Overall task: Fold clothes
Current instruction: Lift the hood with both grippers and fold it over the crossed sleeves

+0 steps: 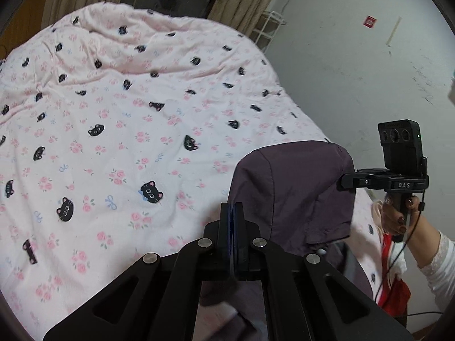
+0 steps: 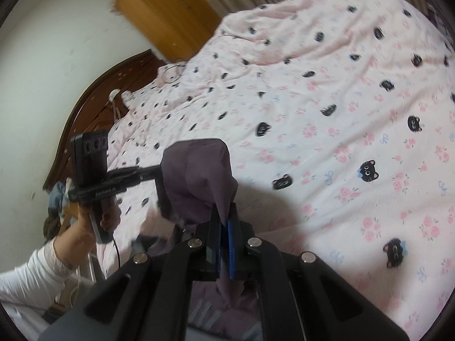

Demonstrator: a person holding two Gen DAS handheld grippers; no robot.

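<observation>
1. Purple cloth, a dark garment (image 1: 295,187), hangs stretched between the two grippers above the bed.
2. Left gripper (image 1: 233,207): the fingers are pressed together, clamped on the near left edge of the garment.
3. Right gripper (image 2: 224,216): the fingers are pressed together, and a strip of the purple fabric runs down between the blue pads (image 2: 231,244).
4. In the left wrist view, the right gripper (image 1: 345,183) enters from the right and its tip meets the far side of the garment. A hand (image 1: 398,216) grips its handle, and a white sleeve (image 1: 438,270) covers the forearm.
5. In the right wrist view, the left gripper (image 2: 153,172) enters from the left and its tip disappears into the fabric.
6. The garment's upper edge sits raised and draped over itself; its lower part hangs down toward the cameras.
7. A pink bedcover (image 1: 119,130) printed with black cat faces and roses lies wrinkled under the garment.
8. A wooden headboard (image 2: 93,96) and a wooden cabinet (image 2: 167,8) stand against the white wall (image 1: 355,65).
</observation>
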